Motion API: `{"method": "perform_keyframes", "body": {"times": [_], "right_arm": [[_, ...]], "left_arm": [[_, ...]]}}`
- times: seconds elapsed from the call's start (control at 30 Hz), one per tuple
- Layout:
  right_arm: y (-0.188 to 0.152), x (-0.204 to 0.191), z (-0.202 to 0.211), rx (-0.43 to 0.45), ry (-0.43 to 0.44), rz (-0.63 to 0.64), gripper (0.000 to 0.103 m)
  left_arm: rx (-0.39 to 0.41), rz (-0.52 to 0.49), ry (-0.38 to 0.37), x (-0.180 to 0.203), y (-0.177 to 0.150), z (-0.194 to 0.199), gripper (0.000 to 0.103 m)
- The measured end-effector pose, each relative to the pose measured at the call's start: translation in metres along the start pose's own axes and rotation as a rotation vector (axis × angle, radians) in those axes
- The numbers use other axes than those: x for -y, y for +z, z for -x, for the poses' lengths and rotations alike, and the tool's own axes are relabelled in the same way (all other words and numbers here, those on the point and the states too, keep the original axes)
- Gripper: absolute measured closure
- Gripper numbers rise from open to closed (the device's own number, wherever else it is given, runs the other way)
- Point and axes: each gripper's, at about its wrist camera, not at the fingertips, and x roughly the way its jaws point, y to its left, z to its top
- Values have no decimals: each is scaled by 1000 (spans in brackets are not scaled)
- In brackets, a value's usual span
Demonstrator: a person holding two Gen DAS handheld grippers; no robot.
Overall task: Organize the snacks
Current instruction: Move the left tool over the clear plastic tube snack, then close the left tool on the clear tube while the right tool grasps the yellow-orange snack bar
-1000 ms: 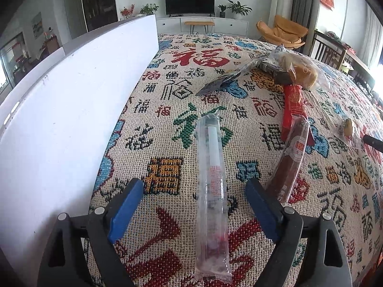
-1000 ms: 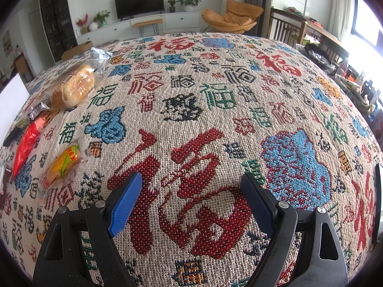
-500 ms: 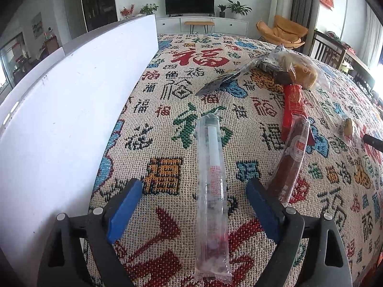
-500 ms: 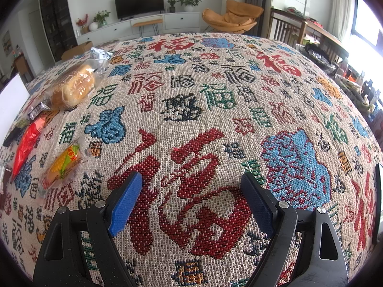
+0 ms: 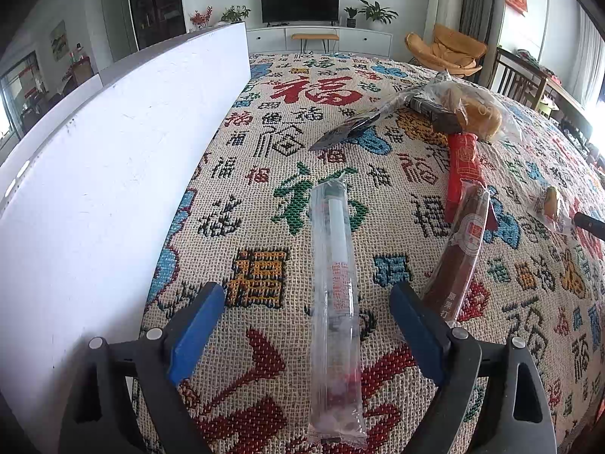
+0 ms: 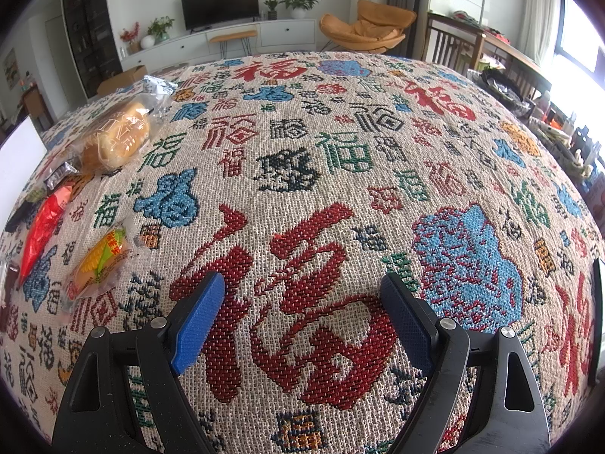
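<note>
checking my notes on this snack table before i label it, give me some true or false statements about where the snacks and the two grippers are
1. The left gripper is open, with the long clear packet lying between its fingers. True.
2. The right gripper is shut on the bread bun bag. False: it is open over bare tablecloth, with the bag far off to its left.
3. A white board stands along the left side of the table in the left wrist view. True.
4. The small yellow and green snack packet sits on top of the bun bag. False: it lies apart on the cloth, nearer the camera.
5. The red packet stands upright. False: it lies flat.
</note>
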Motion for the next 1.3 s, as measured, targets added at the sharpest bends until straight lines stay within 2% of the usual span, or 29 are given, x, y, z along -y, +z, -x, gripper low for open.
{"method": "perform_keyframes", "body": {"times": [0.3, 0.37, 0.4, 0.47, 0.53, 0.57, 0.6, 0.63, 0.77, 0.83, 0.87, 0.9, 0.93, 0.97, 1.0, 1.03, 1.13, 1.3], "right_arm": [[0, 1, -2, -9, 12, 2, 14], [6, 1, 0, -68, 35, -23, 15], [9, 1, 6, -90, 97, -69, 16], [8, -7, 19, -149, 302, -215, 16], [6, -31, 14, -264, 488, -308, 16], [5, -44, 10, -306, 534, -320, 17], [7, -60, 4, -334, 548, -317, 18], [11, -75, -2, -342, 519, -302, 17], [41, -111, -20, -275, 355, -285, 17], [50, -126, -26, -260, 293, -234, 18], [52, -133, -27, -257, 255, -183, 26], [53, -140, -27, -247, 211, -116, 61], [53, -142, -28, -243, 209, -71, 80], [51, -141, -29, -245, 247, -53, 80], [50, -132, -30, -248, 274, -50, 81], [50, -126, -29, -256, 317, -64, 81], [47, -101, -10, -223, 431, -121, 81], [41, -85, 27, -199, 549, -159, 81]], "left_arm": [[1, 0, -5, 0, 0, 0, 13], [-3, -6, -16, 0, -1, 0, 10], [-5, -10, -19, 1, -2, 0, 10], [-7, -12, -22, 1, -2, 0, 8], [-9, -16, -20, 2, -1, -1, 8], [-8, -15, -21, 2, -2, 0, 8], [-8, -16, -21, 2, -2, -1, 8], [-8, -16, -20, 2, -2, -1, 8], [-9, -16, -18, 2, -2, 1, 10], [-2, -14, -16, 2, -4, 5, 25], [5, -16, -17, 3, -6, 8, 31], [12, -21, -22, 5, -7, 11, 48], [13, -27, -30, 6, -8, 14, 71], [7, -26, -41, 7, -8, 17, 81], [-3, -16, -36, 7, -7, 18, 85], [-7, 5, -55, 4, -7, 19, 85], [-26, 114, -181, -8, -12, 25, 86], [-3, 161, -286, -6, -12, 51, 86]]}}
